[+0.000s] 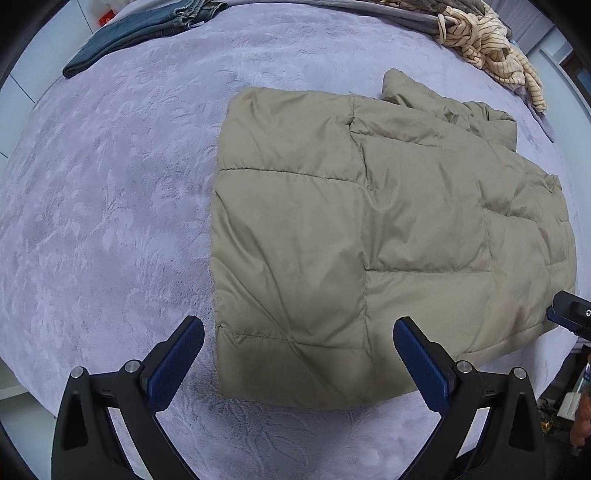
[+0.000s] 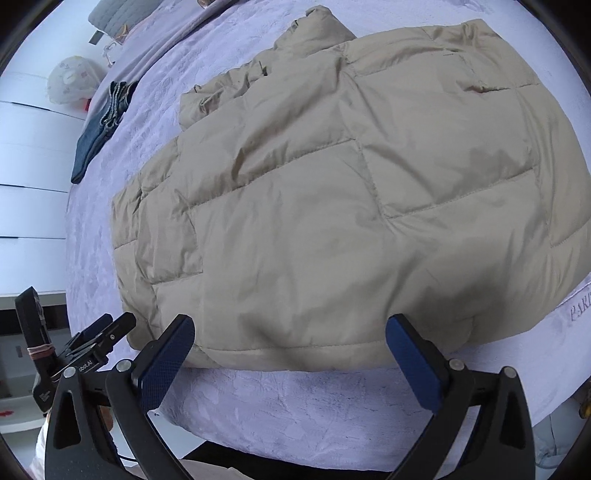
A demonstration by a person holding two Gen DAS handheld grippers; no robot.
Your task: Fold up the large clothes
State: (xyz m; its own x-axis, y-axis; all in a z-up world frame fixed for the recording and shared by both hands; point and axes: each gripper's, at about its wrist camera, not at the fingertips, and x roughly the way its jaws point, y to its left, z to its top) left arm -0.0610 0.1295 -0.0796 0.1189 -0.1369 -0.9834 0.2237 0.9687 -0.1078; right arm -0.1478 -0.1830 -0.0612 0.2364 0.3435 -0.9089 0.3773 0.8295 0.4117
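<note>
Jacket [image 1: 369, 229], beige and quilted, lies flat on the lavender bedspread [image 1: 110, 221], already doubled into a rough rectangle with its collar end bunched at the far edge. Left gripper [image 1: 298, 363] hovers at the near hem, tongs spread apart and empty. Right gripper [image 2: 290, 360] matches it along the same hem, tongs also apart. Judged step: starting another fold. Next move calls for both grippers to pinch the hem. Folded jeans [image 1: 140, 26] and a striped garment [image 1: 491, 48] lie well apart.

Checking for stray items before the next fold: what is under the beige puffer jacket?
The beige puffer jacket lies on the lavender bedspread, which shows all around it. A folded layer sticks out along one edge. Anything under the jacket's middle is covered.
</note>
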